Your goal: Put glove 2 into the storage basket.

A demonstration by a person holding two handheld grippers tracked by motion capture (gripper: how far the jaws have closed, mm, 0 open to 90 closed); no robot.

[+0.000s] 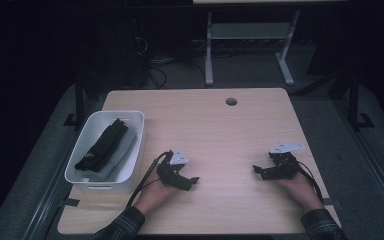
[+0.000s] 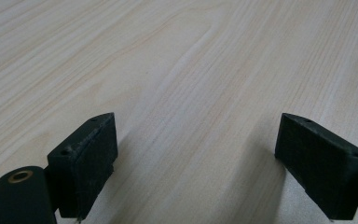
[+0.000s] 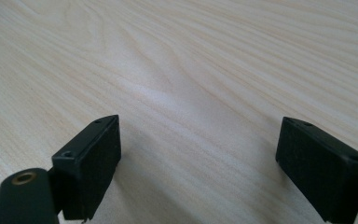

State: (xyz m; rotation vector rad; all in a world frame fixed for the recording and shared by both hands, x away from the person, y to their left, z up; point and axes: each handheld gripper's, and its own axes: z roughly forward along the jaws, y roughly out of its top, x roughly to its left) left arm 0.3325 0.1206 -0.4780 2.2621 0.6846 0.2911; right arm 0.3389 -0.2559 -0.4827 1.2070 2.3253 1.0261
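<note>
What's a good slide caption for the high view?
Two open claws, left and right, rest on a wooden table beside a white bin of folded dark clothes.

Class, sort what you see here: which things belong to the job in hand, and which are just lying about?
Job in hand:
- left gripper, open
- right gripper, open
- white bin
- dark cloths in it

Lying about:
- table
- desk frame behind

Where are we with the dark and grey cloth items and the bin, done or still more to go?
Looks done: the dark cloth and grey cloth lie inside the white bin. In hand: nothing; the left gripper and right gripper sit open over bare table. I see nothing left on the table to put away.
</note>
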